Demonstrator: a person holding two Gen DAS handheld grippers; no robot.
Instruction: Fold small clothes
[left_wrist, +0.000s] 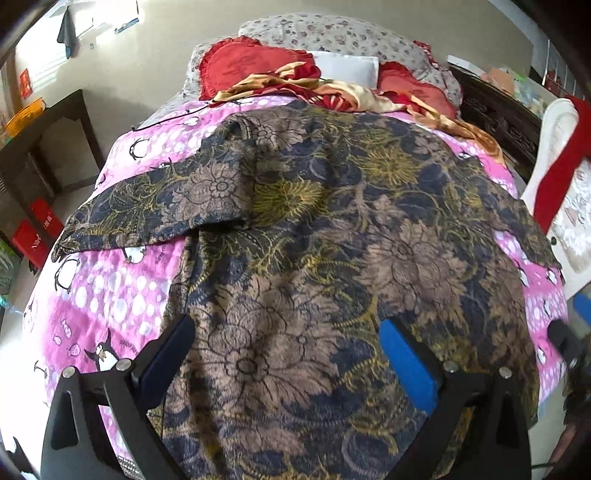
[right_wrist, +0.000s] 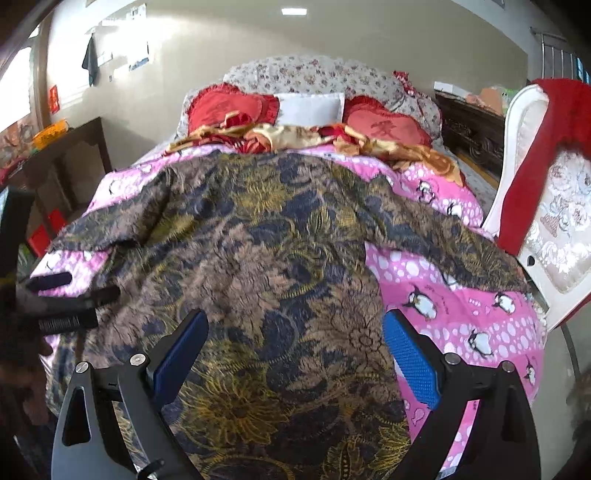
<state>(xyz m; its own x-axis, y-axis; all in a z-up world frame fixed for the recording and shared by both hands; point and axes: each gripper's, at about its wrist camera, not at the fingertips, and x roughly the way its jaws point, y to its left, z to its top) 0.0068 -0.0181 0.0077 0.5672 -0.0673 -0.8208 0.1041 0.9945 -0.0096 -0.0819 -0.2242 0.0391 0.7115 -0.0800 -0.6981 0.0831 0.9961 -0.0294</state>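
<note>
A home bedroom, seemingly; bed (left_wrist: 110, 288), pillows (right_wrist: 229, 107), chair (right_wrist: 554, 229).

A red heart cushion (right_wrist: 388, 127) at the upper middle of the right wrist frame bore a large embroidered Chinese character, too soft to read surely. Red boxes (left_wrist: 35, 236) at the left edge of the left wrist frame carried white lettering, too blurred to make out.

The floral garment (left_wrist: 314, 258) ran off my left view's bottom edge — its hem unseen. It hid much of the penguin quilt (left_wrist: 110, 295); the right gripper (left_wrist: 565, 339) showed blurred, cut off.
</note>
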